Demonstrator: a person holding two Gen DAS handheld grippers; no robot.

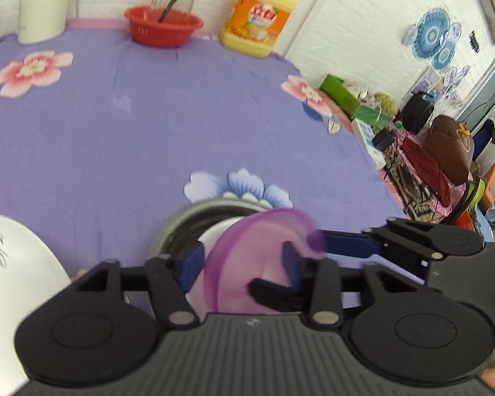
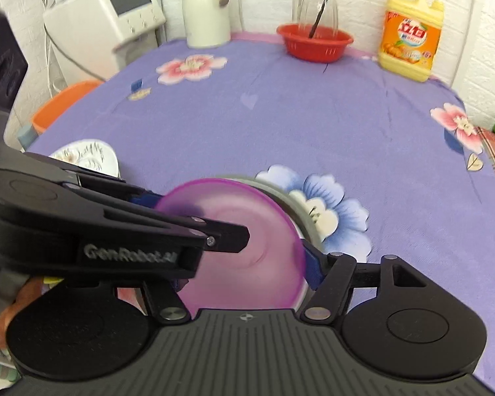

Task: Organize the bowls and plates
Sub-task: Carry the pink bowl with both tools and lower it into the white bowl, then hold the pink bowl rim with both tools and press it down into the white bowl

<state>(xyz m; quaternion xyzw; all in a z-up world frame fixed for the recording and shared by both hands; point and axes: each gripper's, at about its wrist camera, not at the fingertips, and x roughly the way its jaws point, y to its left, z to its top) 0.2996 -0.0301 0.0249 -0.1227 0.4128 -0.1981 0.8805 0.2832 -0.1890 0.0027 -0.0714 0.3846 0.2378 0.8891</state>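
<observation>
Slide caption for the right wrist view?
Both grippers meet at a translucent purple bowl above a grey metal bowl on a floral tablecloth.

Red basket point(image 2: 314, 42), yellow detergent jug point(image 2: 410, 33)

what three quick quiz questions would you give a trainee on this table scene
1. True or false: the red basket stands beside the yellow jug.
2. Which colour is the see-through bowl nearest the camera? a) green b) purple c) orange
3. In the right wrist view, which dish lies at the left edge of the cloth?

Key: 1 true; 2 b; 3 a white patterned plate.
</observation>
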